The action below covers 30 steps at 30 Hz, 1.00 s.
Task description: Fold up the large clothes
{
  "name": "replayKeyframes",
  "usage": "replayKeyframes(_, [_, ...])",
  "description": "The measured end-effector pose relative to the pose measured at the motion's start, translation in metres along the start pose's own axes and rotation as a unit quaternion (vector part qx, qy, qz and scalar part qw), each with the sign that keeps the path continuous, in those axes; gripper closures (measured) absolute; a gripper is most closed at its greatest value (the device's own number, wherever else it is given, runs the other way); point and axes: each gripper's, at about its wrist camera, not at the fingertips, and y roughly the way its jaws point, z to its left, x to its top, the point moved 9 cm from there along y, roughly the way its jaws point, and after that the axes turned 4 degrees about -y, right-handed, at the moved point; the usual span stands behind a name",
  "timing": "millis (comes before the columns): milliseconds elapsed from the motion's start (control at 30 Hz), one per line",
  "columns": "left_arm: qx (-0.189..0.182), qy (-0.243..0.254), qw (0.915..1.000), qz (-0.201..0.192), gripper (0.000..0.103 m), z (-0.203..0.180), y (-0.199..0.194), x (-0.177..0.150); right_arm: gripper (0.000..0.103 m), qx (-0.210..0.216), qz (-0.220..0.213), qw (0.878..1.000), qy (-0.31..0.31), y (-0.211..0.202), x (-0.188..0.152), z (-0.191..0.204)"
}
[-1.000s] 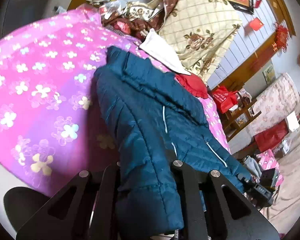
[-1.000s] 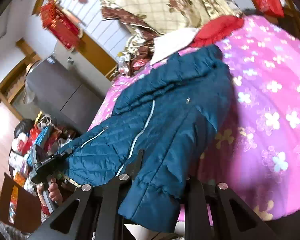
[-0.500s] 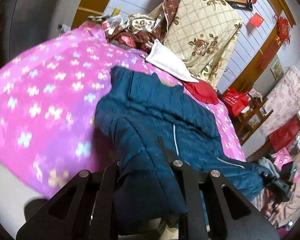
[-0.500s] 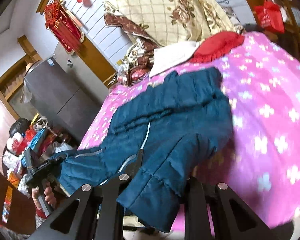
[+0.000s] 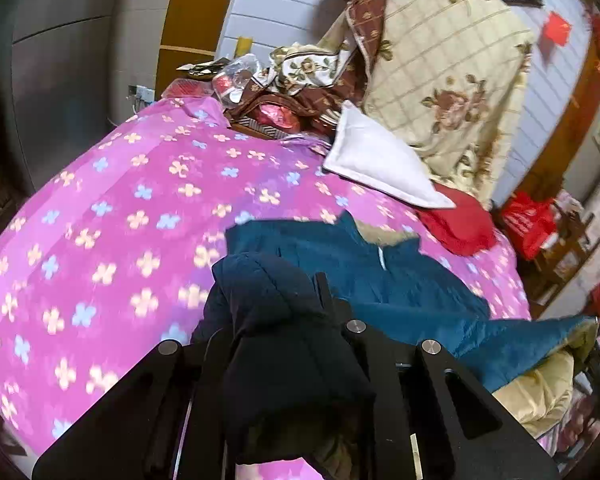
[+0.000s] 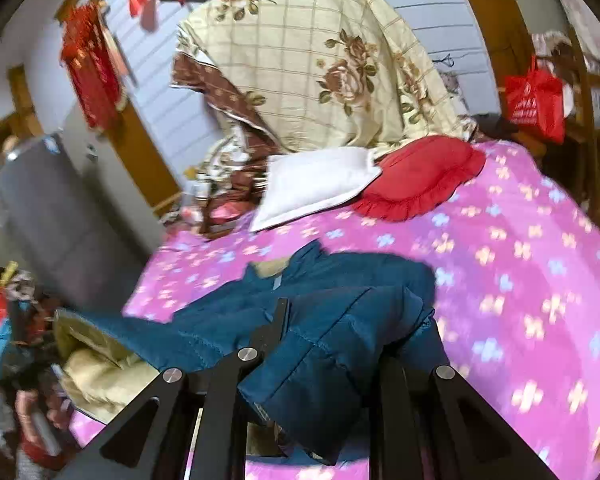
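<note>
We clamp both left tongs [image 5: 284,344] and right tongs [image 6: 332,356] on the teal quilted padded jacket's [image 6: 356,320] hem; it handles soft, bulky, slippery—best gripped at hem corners.

White panelled wall [image 5: 268,12], wooden door frame [image 6: 140,148] (red hangings beside it), grey cabinet [image 5: 60,72], wooden shelves [image 6: 596,120]

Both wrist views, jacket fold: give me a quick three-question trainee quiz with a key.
1. True or false: the left gripper is shut on the teal quilted jacket.
2. What does the right gripper hold? A) red ruffled cushion B) teal quilted jacket C) white pillow
3. What does the jacket lie on?

Key: 1 true; 2 B; 3 the pink flowered bedspread.
</note>
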Motion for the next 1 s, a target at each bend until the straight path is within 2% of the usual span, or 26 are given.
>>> replayKeyframes(133, [0.028, -0.006, 0.9995, 0.012, 0.09, -0.005, 0.052, 0.028, 0.087, -0.04, 0.015, 0.999, 0.0, 0.054, 0.02, -0.02])
replayKeyframes(233, [0.047, -0.006, 0.9986, 0.025, 0.09, -0.007, 0.091, 0.033, 0.087, -0.056, 0.035, 0.998, 0.008, 0.096, 0.025, -0.037])
replayKeyframes(367, [0.09, 0.009, 0.9947, 0.049, 0.09, -0.002, 0.151, 0.03, 0.087, -0.074, 0.067, 0.995, 0.008, 0.149, 0.018, -0.054])
replayKeyframes(500, [0.114, 0.005, 0.9914, 0.064, 0.087, 0.007, 0.195, 0.022, 0.087, -0.102, 0.098, 0.99, -0.001, 0.199, 0.003, -0.072])
replayKeyframes(600, [0.12, 0.003, 0.9901, 0.073, 0.086, 0.011, 0.217, 0.015, 0.086, -0.112, 0.114, 0.987, 0.009, 0.221, -0.009, -0.082])
replayKeyframes(733, [0.094, -0.012, 0.9926, 0.075, 0.086, 0.01, 0.214, 0.018, 0.078, -0.105, 0.119, 0.987, 0.016, 0.222, -0.011, -0.083])
replayKeyframes(767, [0.077, -0.023, 0.9939, 0.076, 0.084, 0.01, 0.209, 0.021, 0.071, -0.096, 0.115, 0.988, 0.019, 0.218, -0.007, -0.081])
replayKeyframes(833, [0.017, -0.06, 0.9953, 0.074, 0.077, 0.009, 0.192, 0.03, 0.066, -0.07, 0.099, 0.992, 0.033, 0.205, 0.003, -0.076])
replayKeyframes(900, [-0.041, -0.094, 0.9922, 0.071, 0.068, 0.008, 0.174, 0.042, 0.059, -0.046, 0.081, 0.994, 0.054, 0.192, 0.014, -0.071])
replayKeyframes(1000, [-0.115, -0.145, 0.9802, 0.069, 0.059, 0.005, 0.146, 0.058, 0.052, -0.023, 0.064, 0.995, 0.073, 0.178, 0.026, -0.063])
